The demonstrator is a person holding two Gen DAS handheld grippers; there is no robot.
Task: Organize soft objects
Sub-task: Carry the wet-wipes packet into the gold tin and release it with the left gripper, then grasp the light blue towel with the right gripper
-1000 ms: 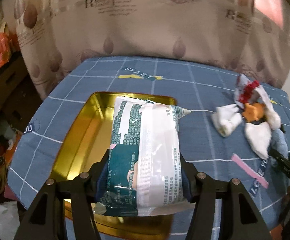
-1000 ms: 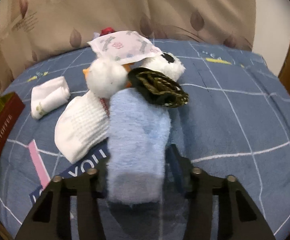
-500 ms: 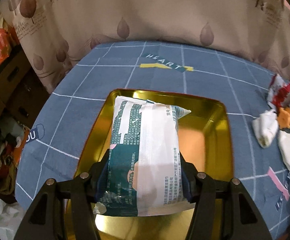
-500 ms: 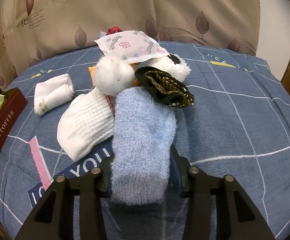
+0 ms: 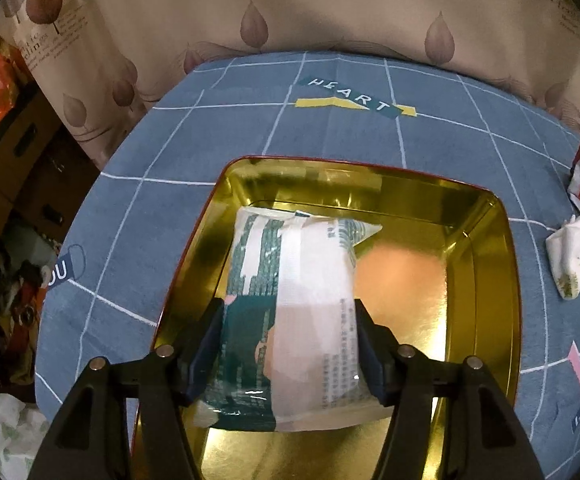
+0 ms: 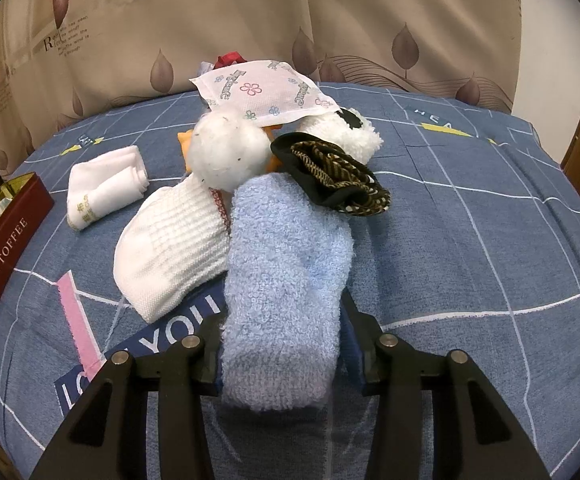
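Gold tin (image 5: 486,264) surrounds the packet (image 5: 290,304) between your left gripper's (image 5: 290,344) just-widening jaws; your right gripper (image 6: 281,344) clamps the blue sock (image 6: 285,280).

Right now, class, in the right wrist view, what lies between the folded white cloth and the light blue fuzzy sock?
A white ribbed sock lies between the folded white cloth and the light blue fuzzy sock, touching the blue one; the right wrist view shows it.
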